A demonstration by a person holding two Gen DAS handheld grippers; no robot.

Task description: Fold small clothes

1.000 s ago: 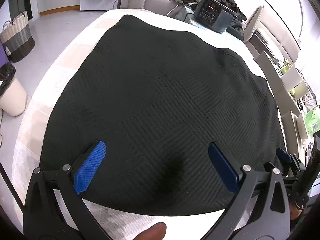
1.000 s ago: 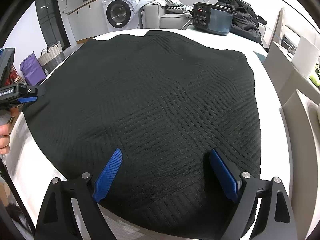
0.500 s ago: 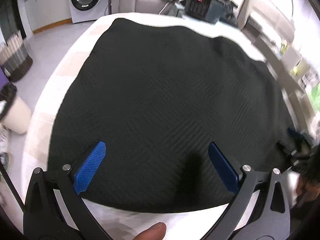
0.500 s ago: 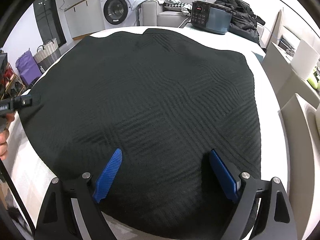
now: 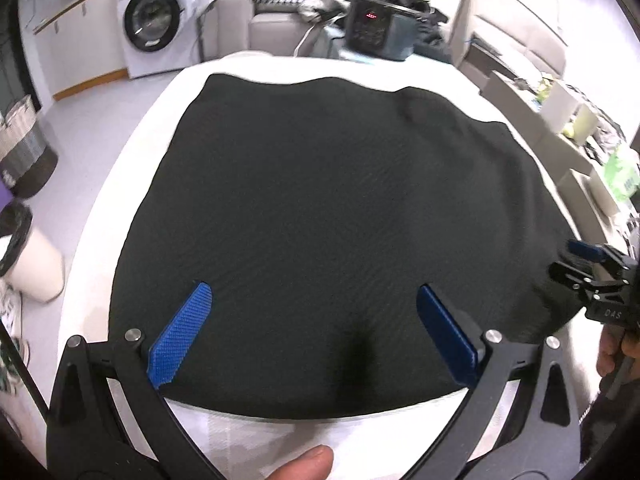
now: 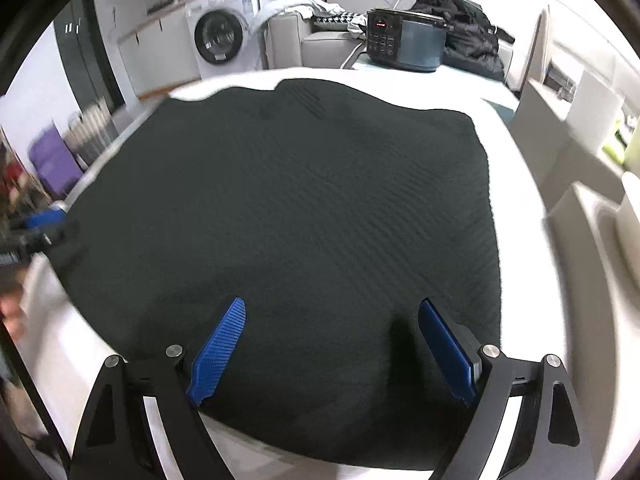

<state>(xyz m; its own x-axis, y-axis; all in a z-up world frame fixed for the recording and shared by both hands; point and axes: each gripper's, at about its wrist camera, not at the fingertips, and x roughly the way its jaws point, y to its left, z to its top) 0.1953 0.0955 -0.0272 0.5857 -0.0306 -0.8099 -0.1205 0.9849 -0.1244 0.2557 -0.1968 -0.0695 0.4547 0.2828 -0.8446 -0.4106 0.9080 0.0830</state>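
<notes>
Here both claws — left [image 5: 314, 334], right [image 6: 332, 350] — gape wide, seemingly just above the black garment [image 5: 332, 208].

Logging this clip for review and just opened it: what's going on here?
A person holds a two-finger gripper in each hand over a black textured knit garment spread flat on a white-covered table. The left gripper and right gripper both hover open at its near edge, gripping nothing. No fold has been made yet. A black appliance sits at the table's far end.
</notes>
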